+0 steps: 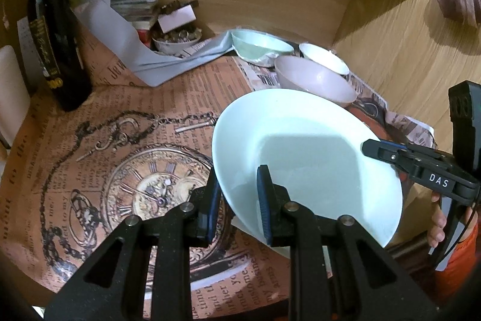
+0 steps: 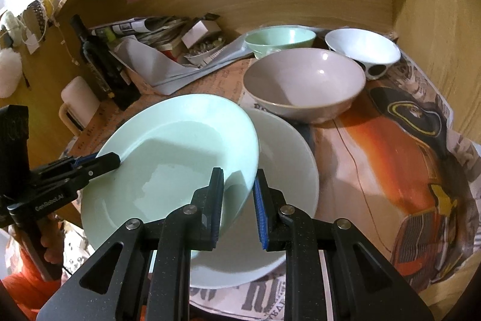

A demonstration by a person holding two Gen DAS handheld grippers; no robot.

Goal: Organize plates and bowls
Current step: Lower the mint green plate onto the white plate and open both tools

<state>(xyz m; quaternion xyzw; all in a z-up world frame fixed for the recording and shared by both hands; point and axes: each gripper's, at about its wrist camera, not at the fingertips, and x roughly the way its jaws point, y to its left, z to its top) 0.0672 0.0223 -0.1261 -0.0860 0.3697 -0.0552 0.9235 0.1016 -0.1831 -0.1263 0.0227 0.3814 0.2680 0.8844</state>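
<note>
A pale mint-green plate [image 1: 303, 152] [image 2: 177, 158] is held tilted above the table between both grippers. My left gripper [image 1: 239, 200] straddles its left rim and grips it; it shows at the plate's left in the right wrist view [image 2: 99, 163]. My right gripper [image 2: 239, 200] is shut on the plate's right rim; it shows at the right in the left wrist view [image 1: 375, 148]. A white plate [image 2: 285, 170] lies on the table under the green one. Behind stand a grey-pink bowl [image 2: 303, 80] [image 1: 315, 78], a green bowl [image 2: 279, 39] [image 1: 258, 45] and a white bowl [image 2: 362, 48] [image 1: 323, 56].
A dark bottle [image 1: 57, 44] [image 2: 102, 62] stands at the left. Papers and a small dish of bits [image 1: 176, 39] lie at the back. A white mug [image 2: 78, 101] stands by the bottle. Wooden walls [image 2: 436, 20] enclose the back and right. Printed paper [image 1: 120, 155] covers the table.
</note>
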